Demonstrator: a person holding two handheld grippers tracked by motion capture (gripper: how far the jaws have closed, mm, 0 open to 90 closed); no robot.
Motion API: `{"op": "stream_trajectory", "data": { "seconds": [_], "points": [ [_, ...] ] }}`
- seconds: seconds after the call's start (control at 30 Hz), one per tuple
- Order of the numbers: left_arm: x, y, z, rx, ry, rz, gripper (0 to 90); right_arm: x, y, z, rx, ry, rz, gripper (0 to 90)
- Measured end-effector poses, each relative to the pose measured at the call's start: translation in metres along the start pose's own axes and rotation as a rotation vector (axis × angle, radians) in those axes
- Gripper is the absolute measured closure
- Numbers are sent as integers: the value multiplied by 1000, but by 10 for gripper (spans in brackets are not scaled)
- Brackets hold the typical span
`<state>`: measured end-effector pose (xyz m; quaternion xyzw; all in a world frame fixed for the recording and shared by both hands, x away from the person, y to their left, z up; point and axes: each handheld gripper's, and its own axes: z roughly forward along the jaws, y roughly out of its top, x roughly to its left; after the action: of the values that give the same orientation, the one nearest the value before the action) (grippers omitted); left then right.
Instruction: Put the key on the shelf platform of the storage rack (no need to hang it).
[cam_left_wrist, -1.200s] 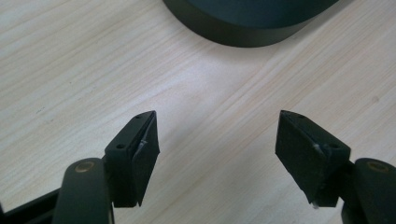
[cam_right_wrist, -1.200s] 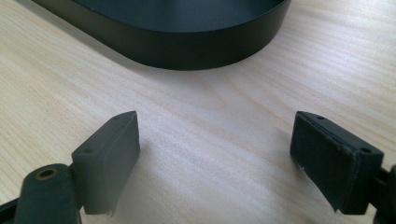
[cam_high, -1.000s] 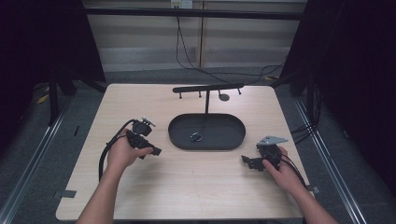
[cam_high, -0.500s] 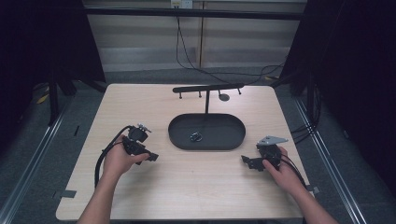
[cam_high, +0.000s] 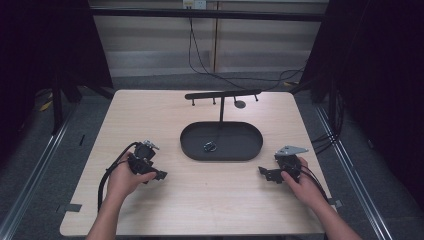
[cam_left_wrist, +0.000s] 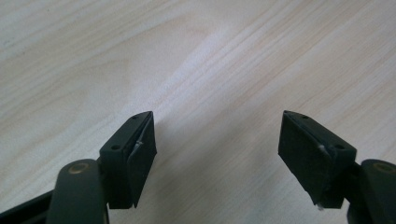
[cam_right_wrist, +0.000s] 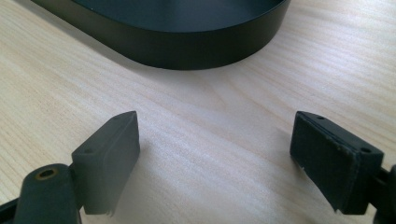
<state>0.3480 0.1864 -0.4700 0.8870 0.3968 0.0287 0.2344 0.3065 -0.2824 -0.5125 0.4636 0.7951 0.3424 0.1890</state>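
A pale wooden tabletop (cam_high: 200, 200) carries a black oval tray (cam_high: 192, 145) at its middle, slightly toward the far side. A thin black post rises from the tray and bears a horizontal bar (cam_high: 222, 94) with short pegs hanging under it; a small round disc (cam_high: 240, 104) hangs below the bar just right of the post. Inside the tray, near the foot of the post, lies a small metallic ring-like object (cam_high: 209, 146), too small to identify further. The left gripper (cam_high: 159, 175) is held low over the near-left part of the tabletop, well apart from the tray, with the person's left hand (cam_high: 122, 178) wrapped around it and a black cable (cam_high: 107, 175) looping off to the left. In the left gripper view its two black jaws stand wide apart with nothing between them, bare wood grain beneath. The right gripper (cam_high: 264, 173) sits at the near right, near the tray's right end, held by the right hand (cam_high: 302, 182), with a grey three-cornered plate (cam_high: 291, 149) on top. In the right gripper view its jaws are likewise spread wide and empty, low over the wood, and the tray's dark curved wall (cam_right_wrist: 187, 46) lies just beyond them.
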Motion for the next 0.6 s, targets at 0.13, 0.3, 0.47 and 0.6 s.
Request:
{"op": "stream_trajectory", "data": {
  "seconds": [0.13, 0.3, 0.47, 0.6],
  "points": [
    [1, -4, 0, -1, 0, -2, 275, 0, 0, 0, 0, 0, 0, 157],
    [3, -11, -2, -4, 8, 2, 274, 0, 0, 0, 0, 0, 0, 157],
    [3, -18, -2, 14, 20, 16, 274, 0, 0, 0, -1, -2, 0, 157],
    [4, -23, -3, 16, 21, 8, 275, 0, 0, 0, -2, -2, -1, 157]
  ]
}}
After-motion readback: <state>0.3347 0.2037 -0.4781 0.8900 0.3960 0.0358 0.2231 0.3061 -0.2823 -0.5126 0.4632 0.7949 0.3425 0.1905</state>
